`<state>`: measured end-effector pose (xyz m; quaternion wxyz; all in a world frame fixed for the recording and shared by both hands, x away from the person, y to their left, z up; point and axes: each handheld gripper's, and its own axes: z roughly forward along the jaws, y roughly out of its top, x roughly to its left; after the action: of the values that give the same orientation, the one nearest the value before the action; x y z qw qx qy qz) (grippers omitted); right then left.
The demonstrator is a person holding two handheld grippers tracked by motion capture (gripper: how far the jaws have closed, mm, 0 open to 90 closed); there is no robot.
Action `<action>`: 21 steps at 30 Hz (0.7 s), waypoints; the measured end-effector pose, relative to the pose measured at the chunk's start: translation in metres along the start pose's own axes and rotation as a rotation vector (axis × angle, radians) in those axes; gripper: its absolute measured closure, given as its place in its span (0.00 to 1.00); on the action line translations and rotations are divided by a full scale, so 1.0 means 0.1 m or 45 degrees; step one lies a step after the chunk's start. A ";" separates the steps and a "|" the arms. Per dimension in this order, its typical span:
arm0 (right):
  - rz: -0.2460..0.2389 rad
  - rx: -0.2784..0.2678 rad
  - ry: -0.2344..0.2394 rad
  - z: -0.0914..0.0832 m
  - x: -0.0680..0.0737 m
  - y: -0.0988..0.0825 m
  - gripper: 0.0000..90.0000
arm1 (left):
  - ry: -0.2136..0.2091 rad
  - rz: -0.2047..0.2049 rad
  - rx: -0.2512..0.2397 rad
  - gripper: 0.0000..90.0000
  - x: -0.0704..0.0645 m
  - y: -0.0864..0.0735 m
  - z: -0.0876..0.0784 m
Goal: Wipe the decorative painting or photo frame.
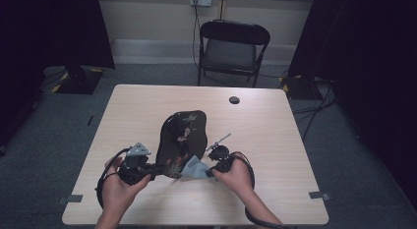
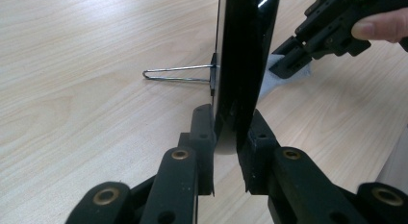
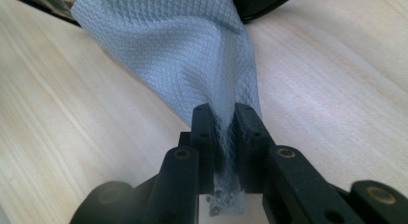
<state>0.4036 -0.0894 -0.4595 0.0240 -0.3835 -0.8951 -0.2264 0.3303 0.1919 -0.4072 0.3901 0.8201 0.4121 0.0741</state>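
Observation:
A glossy black oval plaque (image 1: 182,138) with a flower pattern stands on its edge on the light wooden table (image 1: 147,101). My left gripper (image 1: 156,169) is shut on its lower left rim. In the left gripper view the pads clamp the thin black edge (image 2: 245,51) from both sides at the left gripper (image 2: 231,132), and a wire stand (image 2: 178,74) juts from the plaque's back. My right gripper (image 1: 209,172) is shut on a light blue waffle-weave cloth (image 1: 195,167). The cloth (image 3: 178,51) rises from the right gripper (image 3: 223,120) against the plaque's lower face (image 3: 260,5).
A black folding chair (image 1: 233,47) stands behind the table's far edge. A round cable hole (image 1: 234,100) sits near the table's back right. Dark curtains hang at both sides, and cables lie on the grey floor.

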 end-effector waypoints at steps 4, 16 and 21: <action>0.016 0.002 0.002 0.00 -0.05 0.02 0.90 | 0.004 -0.006 0.004 0.87 -0.01 0.01 0.00; 0.092 -0.011 -0.067 -0.05 -0.30 0.13 0.90 | -0.005 0.006 0.016 0.87 -0.02 0.02 0.01; 0.128 -0.020 -0.087 -0.05 -0.36 0.16 0.90 | -0.010 0.010 0.018 0.87 -0.03 0.02 0.02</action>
<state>0.4388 -0.1064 -0.4564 0.0016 -0.4357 -0.8731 -0.2187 0.3303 0.1880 -0.4061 0.3857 0.8246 0.4079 0.0695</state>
